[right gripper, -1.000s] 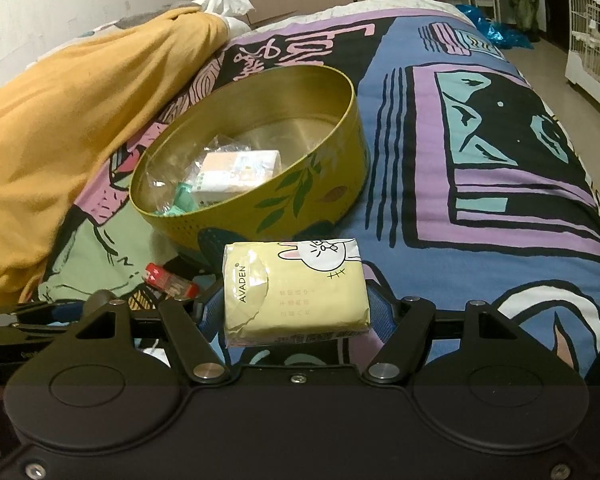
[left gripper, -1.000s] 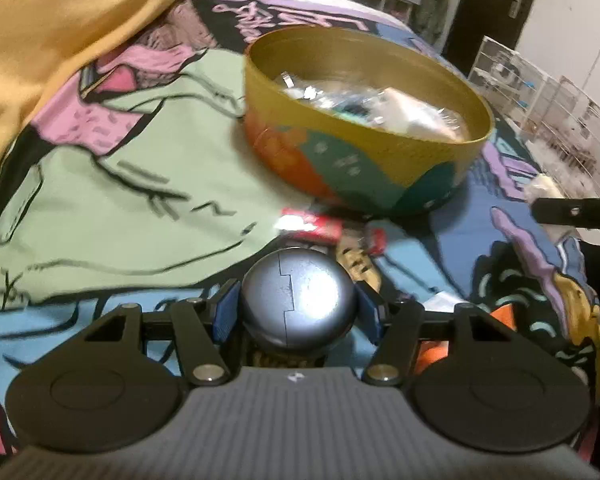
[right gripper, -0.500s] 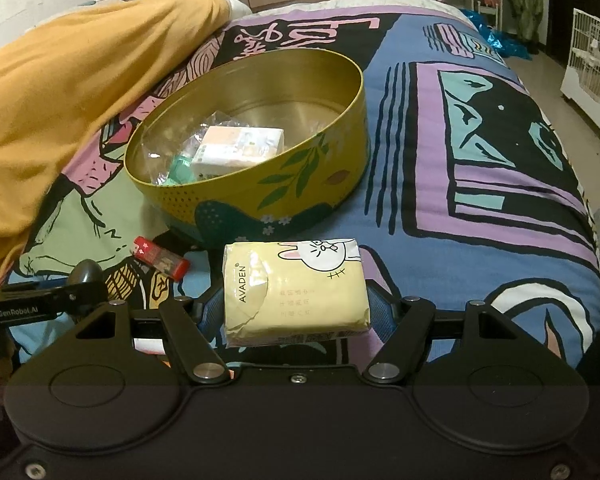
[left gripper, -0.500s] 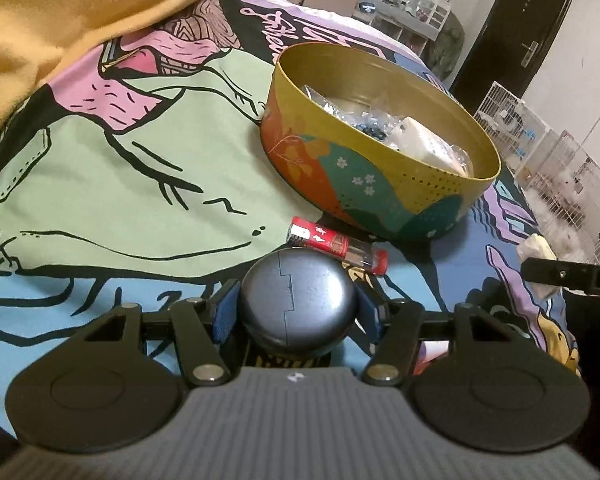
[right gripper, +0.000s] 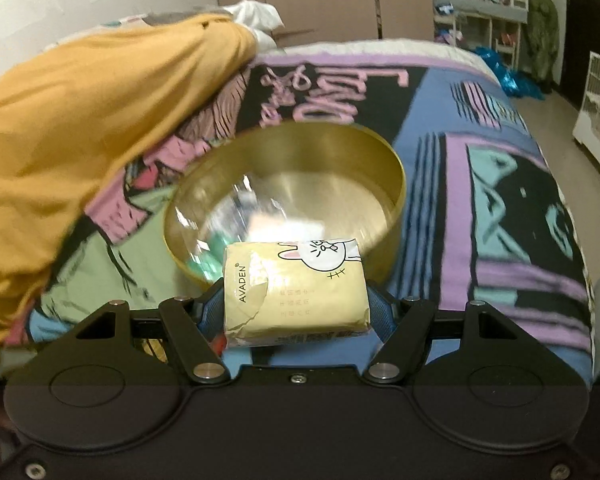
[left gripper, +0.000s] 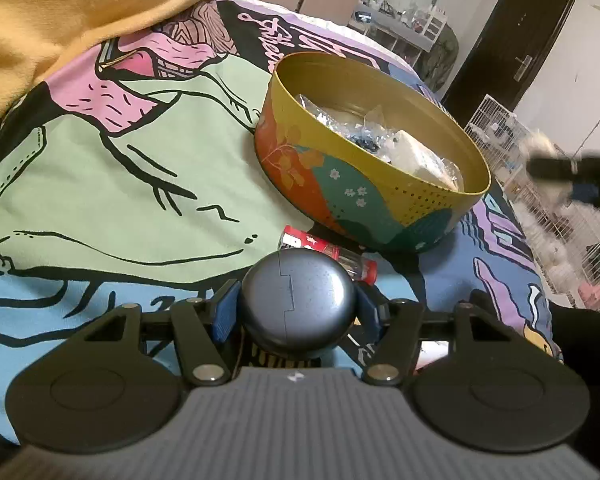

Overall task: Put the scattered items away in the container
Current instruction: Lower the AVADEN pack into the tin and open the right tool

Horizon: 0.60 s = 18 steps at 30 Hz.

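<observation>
Pinching a round dark case [left gripper: 298,304], the left gripper's [left gripper: 298,310] jaws hang over the bed [left gripper: 100,184], just short of the tin [left gripper: 364,200] and a red tube [left gripper: 320,246]. The right gripper's [right gripper: 296,300] jaws clamp a yellow tissue pack [right gripper: 296,292] above the tin's near rim.

Round tin [left gripper: 352,184]: shiny gold metal inside, painted outside. Dark round case [left gripper: 298,304], lower centre: smooth, semi-gloss. Tissue pack [right gripper: 296,288]: glossy crinkled plastic wrap. Bedspread [left gripper: 120,184]: matt printed cloth. Yellow blanket [right gripper: 80,128], upper left: soft fuzzy fabric.
</observation>
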Tool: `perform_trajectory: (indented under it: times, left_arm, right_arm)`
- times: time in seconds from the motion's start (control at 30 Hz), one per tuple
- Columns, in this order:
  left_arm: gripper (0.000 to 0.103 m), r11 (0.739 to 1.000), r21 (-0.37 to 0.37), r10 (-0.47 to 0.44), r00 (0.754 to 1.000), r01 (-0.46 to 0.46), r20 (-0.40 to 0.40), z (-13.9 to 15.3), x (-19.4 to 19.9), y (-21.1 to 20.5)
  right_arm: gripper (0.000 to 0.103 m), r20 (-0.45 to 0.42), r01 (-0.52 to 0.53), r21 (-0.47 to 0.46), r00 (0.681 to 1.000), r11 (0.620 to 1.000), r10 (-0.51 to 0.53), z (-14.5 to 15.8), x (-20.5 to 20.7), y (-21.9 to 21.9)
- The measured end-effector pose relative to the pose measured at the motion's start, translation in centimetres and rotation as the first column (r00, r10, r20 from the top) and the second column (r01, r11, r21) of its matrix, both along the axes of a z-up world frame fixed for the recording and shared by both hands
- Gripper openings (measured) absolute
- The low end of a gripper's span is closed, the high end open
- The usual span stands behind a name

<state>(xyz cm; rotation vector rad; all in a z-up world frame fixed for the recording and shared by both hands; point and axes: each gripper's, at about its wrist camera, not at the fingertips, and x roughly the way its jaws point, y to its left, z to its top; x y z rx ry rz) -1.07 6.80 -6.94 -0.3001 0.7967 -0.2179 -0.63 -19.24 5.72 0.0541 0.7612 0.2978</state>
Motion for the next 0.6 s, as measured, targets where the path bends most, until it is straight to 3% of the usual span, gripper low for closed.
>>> perform_trajectory:
  times: [0.6]
  left_arm:
    - [0.063,0.999,-0.043,0.01,1.0,-0.011,-0.011,-0.2,0.2,0.5]
  right_arm:
    - [0.07,0.006,-0.007,-0.052,1.0,0.999,0.007,3.8,7.6,6.2]
